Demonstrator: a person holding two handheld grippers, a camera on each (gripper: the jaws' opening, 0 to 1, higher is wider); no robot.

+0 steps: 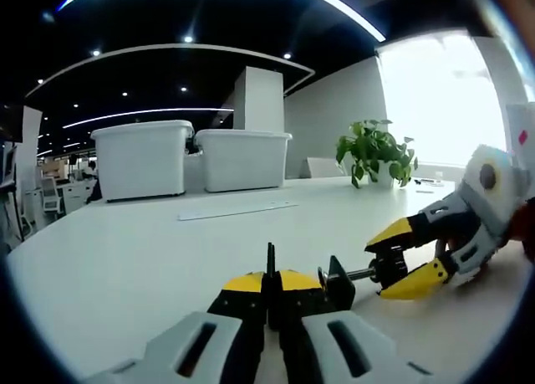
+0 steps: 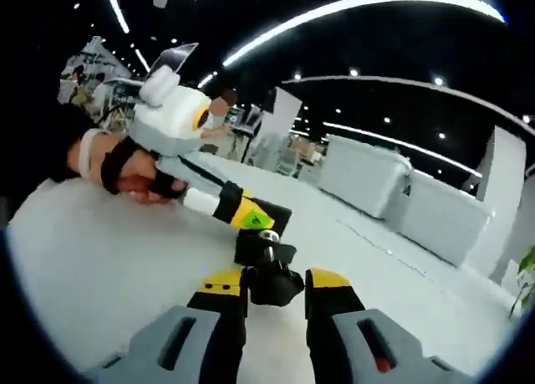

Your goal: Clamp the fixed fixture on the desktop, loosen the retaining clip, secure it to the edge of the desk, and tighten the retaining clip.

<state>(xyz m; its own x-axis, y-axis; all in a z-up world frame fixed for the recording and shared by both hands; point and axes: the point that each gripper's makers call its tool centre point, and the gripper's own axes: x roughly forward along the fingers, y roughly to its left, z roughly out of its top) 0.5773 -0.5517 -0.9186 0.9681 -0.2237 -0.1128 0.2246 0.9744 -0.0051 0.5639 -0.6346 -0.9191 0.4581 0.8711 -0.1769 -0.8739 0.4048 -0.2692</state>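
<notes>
The black metal fixture (image 1: 338, 282) lies low in the left gripper view, on the smooth white desk (image 1: 125, 250), its thin screw rod running sideways toward the right. The left gripper (image 1: 270, 285) is clenched on its upright plate; the right gripper (image 1: 403, 263), yellow-tipped, grasps the knob (image 2: 272, 285) at the rod's end.

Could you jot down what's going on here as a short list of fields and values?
Surface: white desk
Held thing: black clamp fixture
Left gripper: shut on the fixture's plate
Right gripper: jaws around the fixture's screw knob
Background: two white storage bins, potted plant
Person: hand holding the left gripper
</notes>
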